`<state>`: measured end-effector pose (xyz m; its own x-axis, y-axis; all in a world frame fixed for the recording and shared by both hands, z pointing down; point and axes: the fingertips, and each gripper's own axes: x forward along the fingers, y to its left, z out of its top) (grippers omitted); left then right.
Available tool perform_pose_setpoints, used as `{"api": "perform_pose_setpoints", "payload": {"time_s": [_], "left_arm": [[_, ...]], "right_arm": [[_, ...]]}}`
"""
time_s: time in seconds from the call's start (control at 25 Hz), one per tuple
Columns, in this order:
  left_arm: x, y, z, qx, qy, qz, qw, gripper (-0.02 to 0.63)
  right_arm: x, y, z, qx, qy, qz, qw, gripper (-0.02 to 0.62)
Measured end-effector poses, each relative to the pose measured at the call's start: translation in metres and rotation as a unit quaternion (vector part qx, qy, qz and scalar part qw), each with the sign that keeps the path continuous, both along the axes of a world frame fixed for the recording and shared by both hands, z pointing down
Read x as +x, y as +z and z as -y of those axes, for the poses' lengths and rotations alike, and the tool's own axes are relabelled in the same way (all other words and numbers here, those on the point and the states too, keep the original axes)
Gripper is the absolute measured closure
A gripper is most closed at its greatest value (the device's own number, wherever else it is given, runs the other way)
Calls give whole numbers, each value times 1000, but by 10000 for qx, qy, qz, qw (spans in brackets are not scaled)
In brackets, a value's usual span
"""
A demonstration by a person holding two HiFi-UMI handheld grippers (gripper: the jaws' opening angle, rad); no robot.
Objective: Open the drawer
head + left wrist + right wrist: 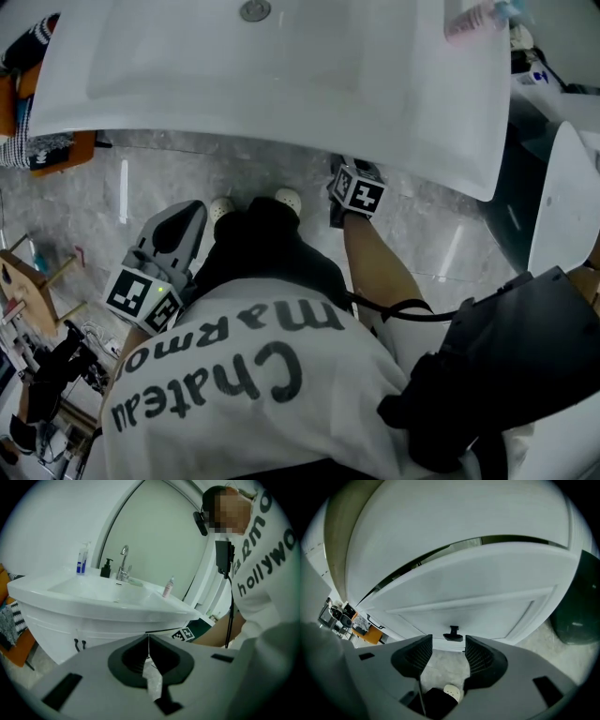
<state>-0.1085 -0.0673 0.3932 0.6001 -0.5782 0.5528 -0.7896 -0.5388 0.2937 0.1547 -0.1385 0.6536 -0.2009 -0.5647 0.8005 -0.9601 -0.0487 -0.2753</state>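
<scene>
The white drawer front [459, 602] of the vanity fills the right gripper view. Its small black handle [452, 633] sits low in the middle. My right gripper [448, 642] is open, and the handle lies just beyond its fingertips, in line with the gap; nothing touches the pads. In the head view only its marker cube [359, 192] shows, under the basin's front edge. My left gripper [148, 639] is shut with nothing in it. It hangs by the person's left side [183, 220], apart from the cabinet [56, 634].
The white basin [281, 84] overhangs the drawer. A tap [123, 564], two pump bottles [82, 562] and a pink bottle [167, 588] stand on it. An orange seat with striped cloth [47, 150] is at the left, a dark bin [576, 616] at the right. The person's shoes [253, 204] are on the grey floor.
</scene>
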Motion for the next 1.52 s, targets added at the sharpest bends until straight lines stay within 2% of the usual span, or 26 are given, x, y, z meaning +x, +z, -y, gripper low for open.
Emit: {"api": "perform_pose_setpoints", "payload": {"time_s": [0.24,0.32,0.36,0.6,0.92,1.2,1.52], "left_arm": [[-15,5,-16,-37,-248,-13,9997,597],[-17,7,-17,-75,-297,-48,9995,597],[-18,8,-16,-96,-320,-78,9994,597],[-33,7,-8,-155,-449,-239,9986,597],[-16,0,-12,-3,-207,-214,9996,597],[-6,0,-18,-114,40,-301,9995,597],[-21,5,-27,-104,93,-440,9989,598]], "right_arm": [[-4,5,6,-141,94,-109,9998,387],[1,6,6,-200,244,-121,9994,456],[3,7,6,-217,283,-103,9993,456],[-12,7,13,-432,94,-92,9990,460],[-2,5,-6,-605,-124,-183,9979,465],[-6,6,-21,-629,-85,-165,9978,465],[-8,8,-47,-829,31,-185,9964,465]]}}
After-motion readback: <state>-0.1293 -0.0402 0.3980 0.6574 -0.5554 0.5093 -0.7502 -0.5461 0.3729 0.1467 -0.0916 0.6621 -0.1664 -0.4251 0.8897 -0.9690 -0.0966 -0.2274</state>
